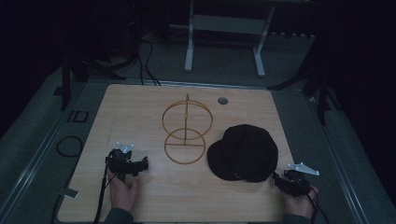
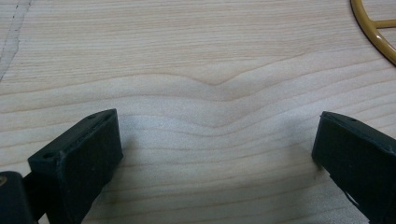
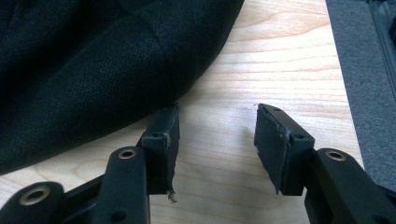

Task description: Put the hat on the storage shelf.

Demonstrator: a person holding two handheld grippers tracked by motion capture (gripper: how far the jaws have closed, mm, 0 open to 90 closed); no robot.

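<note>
A black cloth hat (image 1: 245, 151) lies on the right half of the wooden table (image 1: 140, 112). A gold wire stand (image 1: 186, 133), with a flat ring base and an upright ring on a post, sits at the table's middle. My right gripper (image 1: 280, 179) rests at the hat's near right edge; in the right gripper view it (image 3: 217, 140) is open with bare wood between the jaws, and the hat's brim (image 3: 93, 70) lies just beside the left jaw. My left gripper (image 1: 133, 161) sits left of the stand, open (image 2: 217, 149) over bare wood, with the stand's base ring (image 2: 373, 32) at the top right.
A small round grommet hole (image 1: 222, 100) is near the table's far edge. Beyond the table stand a white frame (image 1: 224, 37) and dark tripod legs on grey carpet. Cables trail off the table's left side (image 1: 70, 147).
</note>
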